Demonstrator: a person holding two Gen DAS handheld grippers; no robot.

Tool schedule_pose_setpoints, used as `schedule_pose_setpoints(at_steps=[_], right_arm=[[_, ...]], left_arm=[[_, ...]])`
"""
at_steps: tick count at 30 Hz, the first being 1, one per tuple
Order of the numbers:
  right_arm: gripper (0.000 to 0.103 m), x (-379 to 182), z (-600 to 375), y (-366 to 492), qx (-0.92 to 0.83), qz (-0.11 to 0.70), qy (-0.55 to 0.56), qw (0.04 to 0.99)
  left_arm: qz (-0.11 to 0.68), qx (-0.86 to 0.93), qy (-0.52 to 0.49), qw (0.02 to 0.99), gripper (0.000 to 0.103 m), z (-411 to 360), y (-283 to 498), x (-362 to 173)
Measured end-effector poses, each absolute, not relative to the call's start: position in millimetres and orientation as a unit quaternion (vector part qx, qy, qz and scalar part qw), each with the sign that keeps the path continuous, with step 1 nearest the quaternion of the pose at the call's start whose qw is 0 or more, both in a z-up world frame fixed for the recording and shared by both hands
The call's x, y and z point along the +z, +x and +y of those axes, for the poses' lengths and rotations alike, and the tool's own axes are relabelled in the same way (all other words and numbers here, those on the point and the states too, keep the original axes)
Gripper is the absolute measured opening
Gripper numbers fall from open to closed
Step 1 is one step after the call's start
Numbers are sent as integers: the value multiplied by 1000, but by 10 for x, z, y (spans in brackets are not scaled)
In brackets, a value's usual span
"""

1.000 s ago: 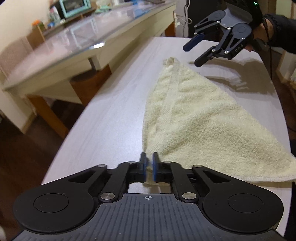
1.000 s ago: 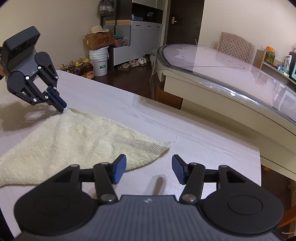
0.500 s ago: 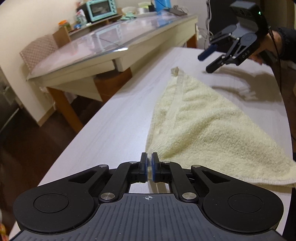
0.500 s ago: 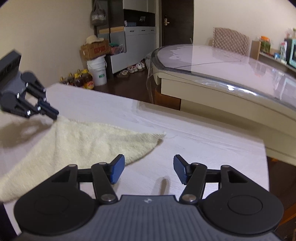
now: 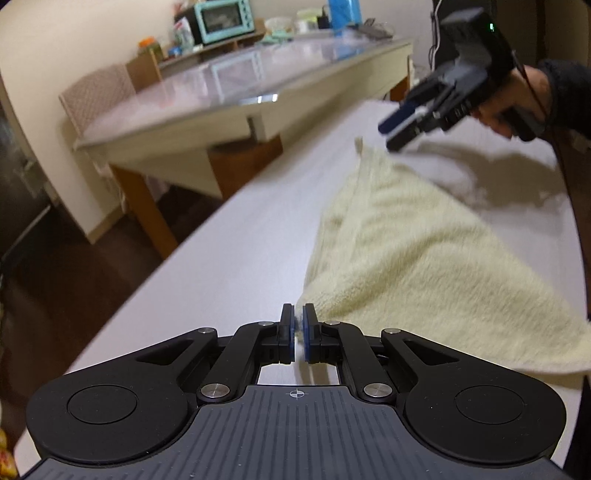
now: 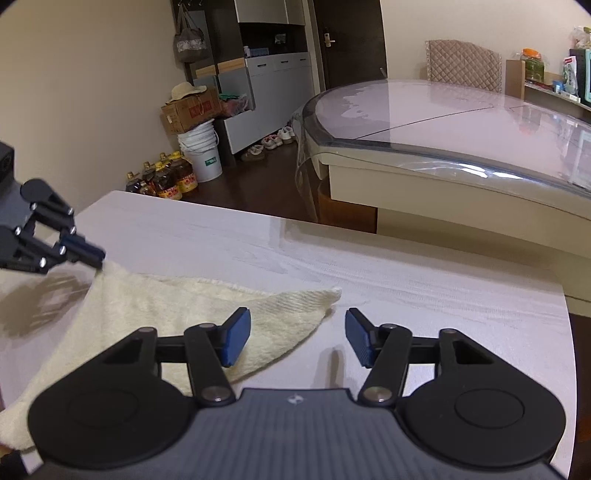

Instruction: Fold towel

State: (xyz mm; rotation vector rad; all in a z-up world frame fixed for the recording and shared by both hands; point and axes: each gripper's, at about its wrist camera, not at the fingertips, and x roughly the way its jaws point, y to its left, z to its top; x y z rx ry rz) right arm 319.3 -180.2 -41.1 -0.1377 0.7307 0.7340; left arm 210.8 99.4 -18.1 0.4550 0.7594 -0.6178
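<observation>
The right hand-held gripper [image 6: 297,341] has slid along the pale wood-grain counter [image 6: 424,291] to the soft cream terry towel [image 6: 166,314]'s free corner, jaws apart but closing, nothing pinched. The left hand-held gripper [image 5: 298,338] stays clamped on the opposite corner. Floppy, light stuff: grab corners.

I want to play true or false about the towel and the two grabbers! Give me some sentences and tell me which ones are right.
1. The towel is pale yellow. True.
2. The left gripper is pinching a corner of the towel. True.
3. The right gripper is squeezing the towel. False: its jaws stand apart, just closing, above the towel's other corner and the table; the pads do not press on it.
4. The towel hangs off the table into the air. False: it lies spread on the tabletop.
5. A mint-green oven stands in the background. True.
</observation>
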Motion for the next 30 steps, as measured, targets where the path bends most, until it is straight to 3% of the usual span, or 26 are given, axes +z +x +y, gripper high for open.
schedule_pose_setpoints(at_steps=[9, 15, 21, 30], right_arm=[[52, -542, -1526, 3386, 301, 353, -128, 877], [59, -594, -1437, 3494, 275, 346, -152, 884], [56, -492, -1494, 3457, 281, 339, -129, 888], [63, -112, -1519, 2233, 405, 281, -134, 860]], left_arm=[[367, -294, 217, 855, 4, 987, 2061, -254], [367, -292, 221, 855, 4, 979, 2034, -246], [375, -285, 210, 857, 5, 996, 2013, -247], [385, -280, 203, 855, 5, 996, 2057, -229]])
